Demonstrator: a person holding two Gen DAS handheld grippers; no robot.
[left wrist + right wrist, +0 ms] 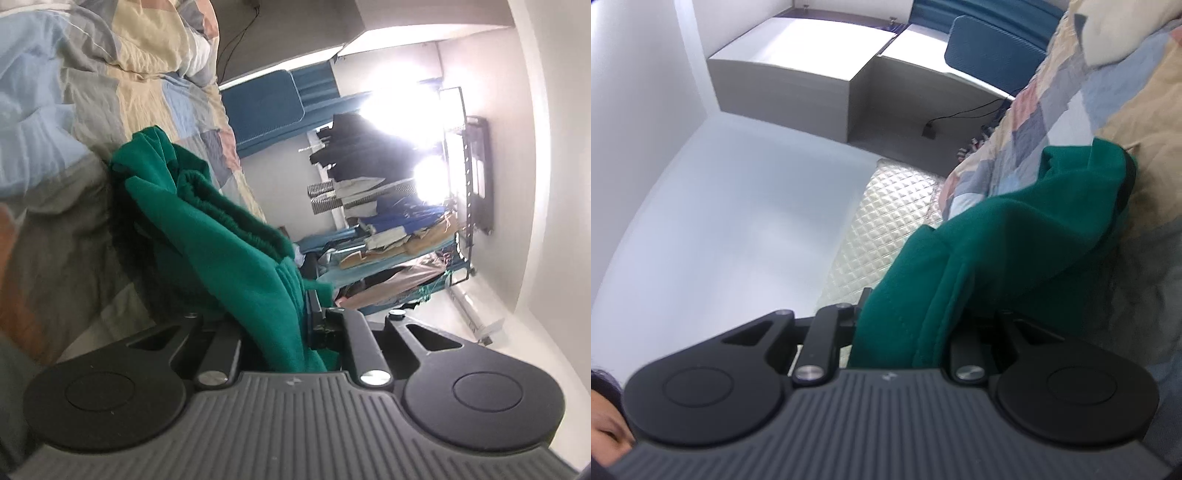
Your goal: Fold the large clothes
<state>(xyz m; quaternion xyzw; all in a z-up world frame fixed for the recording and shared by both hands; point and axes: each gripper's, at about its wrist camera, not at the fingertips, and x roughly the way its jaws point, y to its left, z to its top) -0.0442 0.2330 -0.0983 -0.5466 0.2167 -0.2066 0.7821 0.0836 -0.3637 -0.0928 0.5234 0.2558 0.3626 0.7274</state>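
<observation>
Green garment (229, 258) ran from mid-frame down into the left tongs (295, 325), which pinched its fabric; in the right wrist view the same green cloth (997, 240) sat clamped between the right tongs (916, 332), over the patchwork bed (74, 110)

A bed (92, 110) is seen in both views, tipped on its side by the turned cameras. It is covered by a patchwork quilt (1052, 96) made of blue, grey, cream and pink squares. The far end of a green garment (155, 162) is laid on the quilt. A bunched-up part of the bedding (166, 33) is seen farther along the bed.
</observation>
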